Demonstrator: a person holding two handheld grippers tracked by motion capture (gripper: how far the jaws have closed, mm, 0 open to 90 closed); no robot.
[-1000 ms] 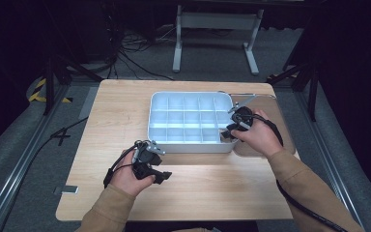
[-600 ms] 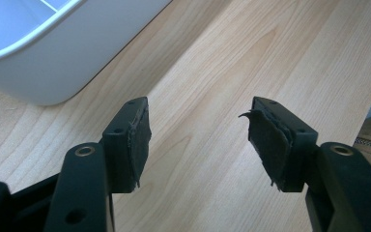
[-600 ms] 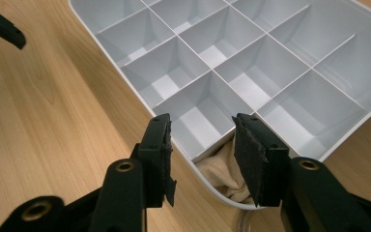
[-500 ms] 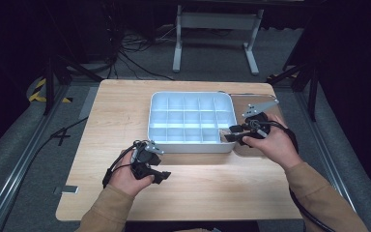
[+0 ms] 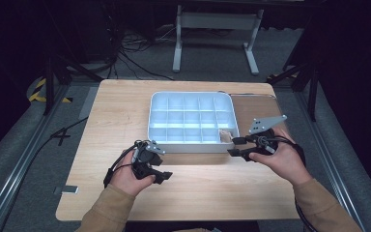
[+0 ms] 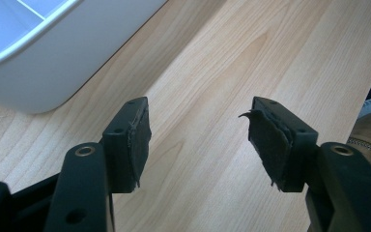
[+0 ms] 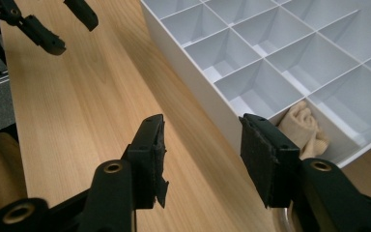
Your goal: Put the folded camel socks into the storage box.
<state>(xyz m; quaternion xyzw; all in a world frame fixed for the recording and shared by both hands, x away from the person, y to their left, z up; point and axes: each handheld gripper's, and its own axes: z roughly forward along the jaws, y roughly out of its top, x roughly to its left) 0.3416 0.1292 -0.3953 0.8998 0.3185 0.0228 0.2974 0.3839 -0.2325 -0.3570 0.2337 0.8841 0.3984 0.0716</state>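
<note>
The scene is seen from a fixed camera set high on the person's side, faced forward and down, so that the whole tabletop (image 5: 125,121) and the white compartment tray (image 5: 192,145) are taken in from afar. The left gripper view is taken close above the wood, along its own jaws, with one rounded tray corner caught at upper left. The right gripper view is taken equally near, and the tray's near wall and the bare wood beside it are shared with both other views.

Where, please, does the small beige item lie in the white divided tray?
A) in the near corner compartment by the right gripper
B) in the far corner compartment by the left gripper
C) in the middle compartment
A: the beige item sits in the tray's near corner compartment, beside the right gripper.
</note>
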